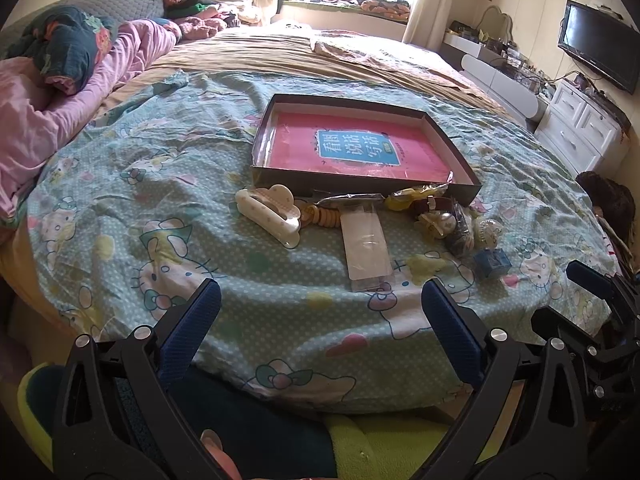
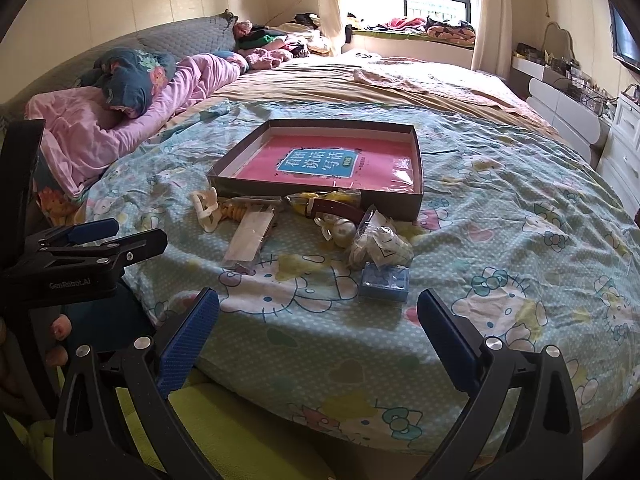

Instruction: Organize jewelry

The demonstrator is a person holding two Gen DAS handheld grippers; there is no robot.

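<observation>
A shallow dark box (image 1: 456, 148) (image 2: 419, 168) with a pink book in its bottom lies on the bed. In front of it are jewelry pieces: a cream hair claw (image 1: 268, 212) (image 2: 206, 208), a clear packet (image 1: 366, 246) (image 2: 252, 238), a brown-strapped watch (image 1: 434, 204) (image 2: 334, 208), pearl pieces (image 1: 442, 224) (image 2: 345, 232), bagged items (image 2: 380, 246) and a small blue box (image 1: 492, 263) (image 2: 385, 281). My left gripper (image 1: 320, 308) is open and empty, short of the packet. Just before the blue box, my right gripper (image 2: 318, 314) is open and empty too.
The cartoon-print sheet (image 1: 200, 184) (image 2: 520, 220) covers the bed's near part. Pink bedding (image 1: 44, 120) is piled at the left. White drawers (image 1: 580, 128) and a wall screen (image 1: 600, 48) stand at the right. A person's fingers (image 2: 60, 328) hold the left gripper's handle.
</observation>
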